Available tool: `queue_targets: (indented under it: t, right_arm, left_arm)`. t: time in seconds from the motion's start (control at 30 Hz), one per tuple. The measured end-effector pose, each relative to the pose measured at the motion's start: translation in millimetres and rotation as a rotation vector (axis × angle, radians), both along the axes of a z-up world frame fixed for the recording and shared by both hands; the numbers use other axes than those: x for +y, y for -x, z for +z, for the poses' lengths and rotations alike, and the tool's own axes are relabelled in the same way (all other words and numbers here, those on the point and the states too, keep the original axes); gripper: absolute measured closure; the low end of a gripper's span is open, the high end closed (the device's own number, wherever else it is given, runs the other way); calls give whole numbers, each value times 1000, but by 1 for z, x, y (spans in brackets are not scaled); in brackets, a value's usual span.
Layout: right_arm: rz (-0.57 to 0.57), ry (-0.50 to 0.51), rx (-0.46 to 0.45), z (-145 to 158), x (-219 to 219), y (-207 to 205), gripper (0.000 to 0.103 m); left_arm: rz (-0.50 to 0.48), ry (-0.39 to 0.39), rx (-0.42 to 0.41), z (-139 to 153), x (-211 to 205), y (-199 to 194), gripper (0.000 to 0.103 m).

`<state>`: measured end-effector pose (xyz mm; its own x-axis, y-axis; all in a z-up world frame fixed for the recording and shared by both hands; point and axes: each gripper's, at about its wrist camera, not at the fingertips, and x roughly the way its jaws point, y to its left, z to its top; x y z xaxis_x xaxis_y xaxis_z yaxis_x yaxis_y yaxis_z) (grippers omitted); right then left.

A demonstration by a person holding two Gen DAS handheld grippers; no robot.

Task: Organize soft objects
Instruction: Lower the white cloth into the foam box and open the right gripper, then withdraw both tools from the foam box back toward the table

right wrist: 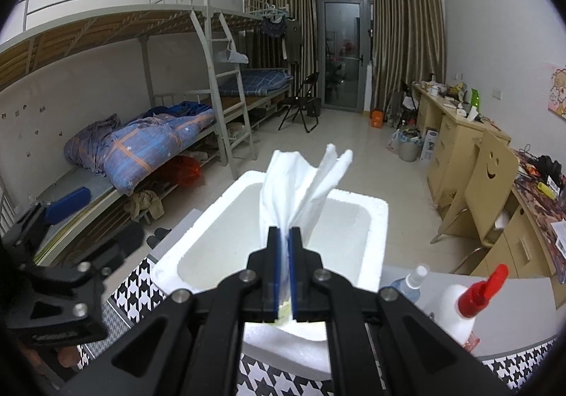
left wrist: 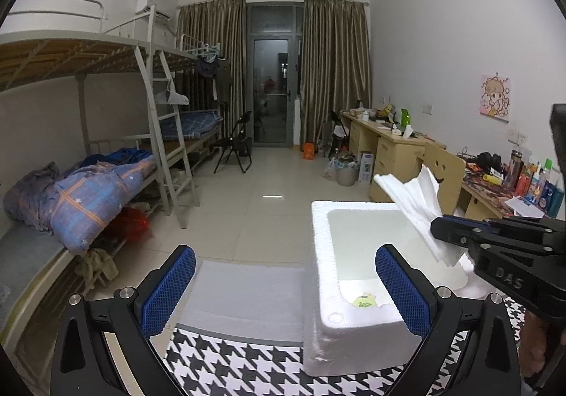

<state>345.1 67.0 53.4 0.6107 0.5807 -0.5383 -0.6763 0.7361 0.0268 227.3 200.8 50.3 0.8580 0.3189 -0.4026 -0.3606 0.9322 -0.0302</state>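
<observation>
White tissue (right wrist: 300, 184), pinched by right hand-held gripper (right wrist: 286, 237), above foam box (right wrist: 375, 219); left hand-held gripper (left wrist: 283, 290) wide, empty.

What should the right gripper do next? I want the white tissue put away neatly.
Probably lower it a little and open. The right gripper is shut on the white tissue, held above the open foam box, which looks nearly bare inside. The left gripper is open, holding nothing.

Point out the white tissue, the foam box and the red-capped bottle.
white tissue (right wrist: 300, 180): right wrist view, middle of the fanned sheets.
foam box (left wrist: 320, 254): left wrist view, left rim.
red-capped bottle (right wrist: 467, 307): right wrist view, white body below the cap.
</observation>
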Motion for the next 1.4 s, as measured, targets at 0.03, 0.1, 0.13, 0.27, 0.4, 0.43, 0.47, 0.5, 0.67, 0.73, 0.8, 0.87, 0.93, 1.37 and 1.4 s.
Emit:
queue_targets:
  t: [0.03,0.1,0.13,0.27,0.4,0.43,0.47,0.5,0.67,0.73,0.8,0.87,0.93,1.37,1.4]
  right_arm:
    - [0,4,3,-1,2,-1,96]
    - [1,9,6,-4,4,-3,96]
    - [-4,9,3,-5,4,-4,96]
    - [6,36,59,-10,9,-12,67]
    - [-14,33,75,-13,6,-14,44]
    - [-18,30,73,-12,6,-13,43]
    - [-19,29,73,-11,5,-13,43]
    - [-20,29,75,-10,4,-12,43]
    - [-27,19,62,-3,-4,-3,41]
    - [-28,13,55,0,-4,-1,39]
    - [-30,7,44,3,-8,3,35]
    - [-34,-2,36,6,-13,7,34]
    - [-42,-6,29,8,-17,12,31]
    - [-71,-4,-37,16,-40,42,14]
    - [-68,-11,-35,18,-43,44,14]
  left_arm:
    - [3,2,-2,0,1,2,1]
    - [7,2,-7,1,3,6,1]
    - [10,1,-10,1,4,7,1]
    - [7,-10,-15,2,2,12,1]
    - [12,-16,-24,2,2,17,1]
    - [10,-18,-24,3,2,17,1]
    - [8,-20,-23,3,1,18,1]
    - [8,-23,-22,3,1,17,1]
    - [4,-21,-17,3,-3,20,1]
    - [2,-18,-12,4,-3,20,1]
    - [-1,-18,-10,4,-5,21,1]
    - [-3,-18,-9,5,-5,22,1]
    - [-9,-18,-7,6,-6,26,1]
    - [-14,-30,7,8,-21,51,1]
    - [-16,-29,5,8,-23,54,1]
